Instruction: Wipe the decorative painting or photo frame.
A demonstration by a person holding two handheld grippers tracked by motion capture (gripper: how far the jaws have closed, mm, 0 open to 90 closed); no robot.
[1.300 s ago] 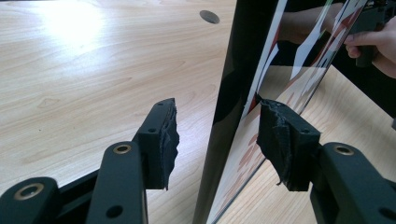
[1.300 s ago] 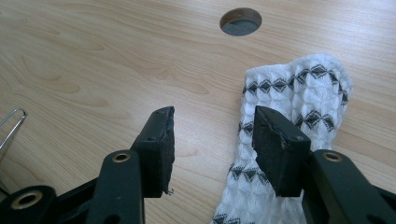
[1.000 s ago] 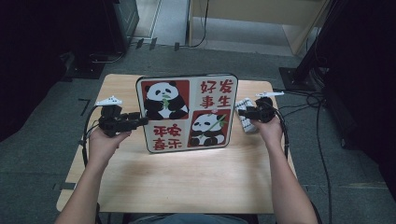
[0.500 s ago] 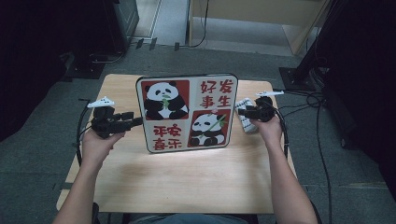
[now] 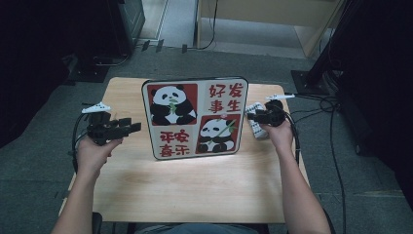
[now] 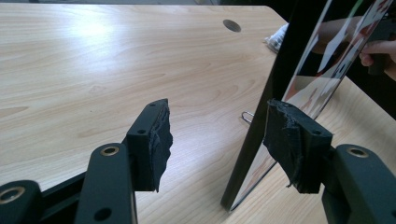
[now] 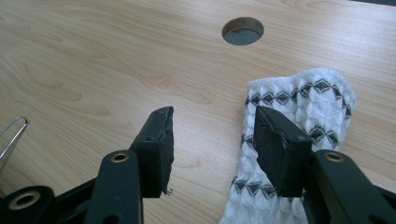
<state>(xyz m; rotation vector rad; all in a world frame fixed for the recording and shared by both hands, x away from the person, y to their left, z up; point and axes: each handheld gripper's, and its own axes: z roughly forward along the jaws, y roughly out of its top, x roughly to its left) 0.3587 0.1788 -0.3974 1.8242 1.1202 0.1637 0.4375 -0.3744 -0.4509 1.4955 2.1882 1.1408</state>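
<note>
Panda board (image 5: 195,117): one rounded rectangular panel, glossy, four printed squares, standing upright at mid-bench (image 5: 195,190), pale wood grain. Your left gripper (image 5: 130,127) sits just off its left edge; its jaws have just been opening, and the left gripper view shows the board's thin dark edge (image 6: 261,126) between the worn foam pads, untouched. Your right gripper (image 7: 212,140) gapes over one white knit cloth (image 7: 303,107) with black diamonds.
</note>
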